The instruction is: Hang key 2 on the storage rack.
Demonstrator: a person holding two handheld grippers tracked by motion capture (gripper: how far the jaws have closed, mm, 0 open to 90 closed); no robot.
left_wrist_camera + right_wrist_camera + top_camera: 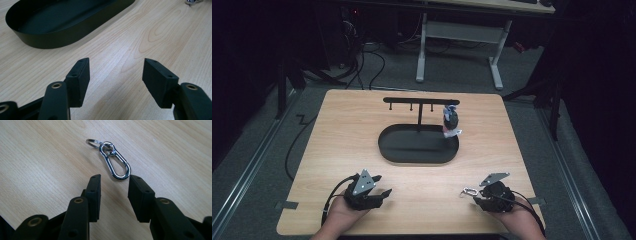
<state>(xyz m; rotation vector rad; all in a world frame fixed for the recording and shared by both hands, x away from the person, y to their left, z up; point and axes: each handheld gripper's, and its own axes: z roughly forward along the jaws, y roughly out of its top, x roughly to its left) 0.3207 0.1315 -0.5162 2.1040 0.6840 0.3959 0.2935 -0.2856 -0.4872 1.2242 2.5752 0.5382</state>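
While the right gripper (pixel 114 178) sits low at the near right of the table (pixel 337 130), its jaws stand part open with nothing between them, and the silver clip (pixel 115 164) lies flat on the wood just ahead of the tips, not touched by either pad. A small key ring (pixel 93 143) is linked to the clip's far end. From above, the clip (pixel 469 191) shows just left of that gripper (pixel 479 199). Across from it, the left gripper (pixel 116 67) rests at the near left, jaws wide apart and empty over bare wood; it shows in the high view (pixel 379 195) held in a hand. Farther back, at mid table, lies the oval black tray (pixel 418 156), and from it rises a thin stand (pixel 421 101) with a crossbar and short pegs. A small dark charm (pixel 451 120) with a white tag already hangs from the bar's right end. Beyond the table, a desk frame (pixel 459 35) stands on the floor. By my reading, the step in hand is the pick-up of the clip, with hanging it on a free peg to follow. The next move calls for the right jaws to come forward and down around the clip's body, squarely, since the thin metal lying flat may slide or tip away as they close.
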